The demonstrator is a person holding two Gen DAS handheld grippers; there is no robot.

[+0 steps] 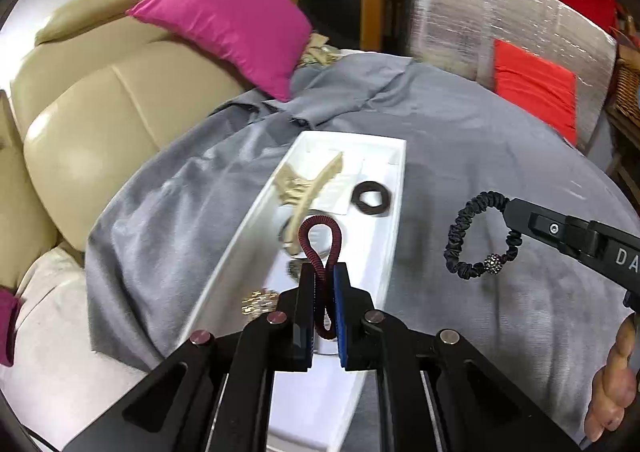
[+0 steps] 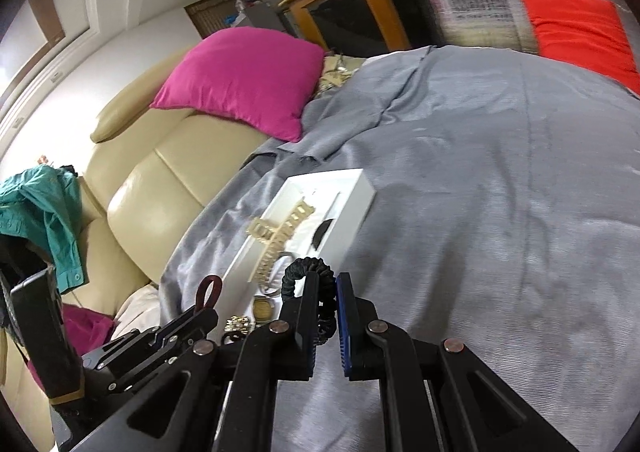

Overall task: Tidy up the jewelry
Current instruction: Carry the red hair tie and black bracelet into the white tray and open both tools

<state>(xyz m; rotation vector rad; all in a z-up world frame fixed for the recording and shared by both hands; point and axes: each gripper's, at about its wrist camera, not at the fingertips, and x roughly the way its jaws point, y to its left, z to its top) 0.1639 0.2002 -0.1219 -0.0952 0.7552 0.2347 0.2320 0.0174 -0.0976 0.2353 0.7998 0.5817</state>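
Note:
My left gripper (image 1: pixel 323 272) is shut on a dark red coiled hair tie (image 1: pixel 320 240) and holds it above the white tray (image 1: pixel 396 188). The tray holds a beige claw clip (image 1: pixel 304 186), a brown hair tie (image 1: pixel 370 198) and a gold piece (image 1: pixel 258 302) near its front. My right gripper (image 1: pixel 508 212) is shut on a black scrunchie with a sparkly bead (image 1: pixel 466 236), held above the grey cloth to the right of the tray. In the right wrist view the scrunchie (image 2: pixel 308 272) sits between the right gripper's (image 2: pixel 326 282) fingers, and the left gripper (image 2: pixel 200 306) with the red tie (image 2: pixel 210 288) is at lower left.
The grey cloth (image 1: pixel 480 132) covers the work surface. A cream sofa (image 1: pixel 100 124) with a magenta cushion (image 1: pixel 228 24) lies to the left. A silver-wrapped block (image 1: pixel 460 24) with a red cushion (image 1: pixel 532 84) stands behind. A teal garment (image 2: pixel 44 204) hangs at far left.

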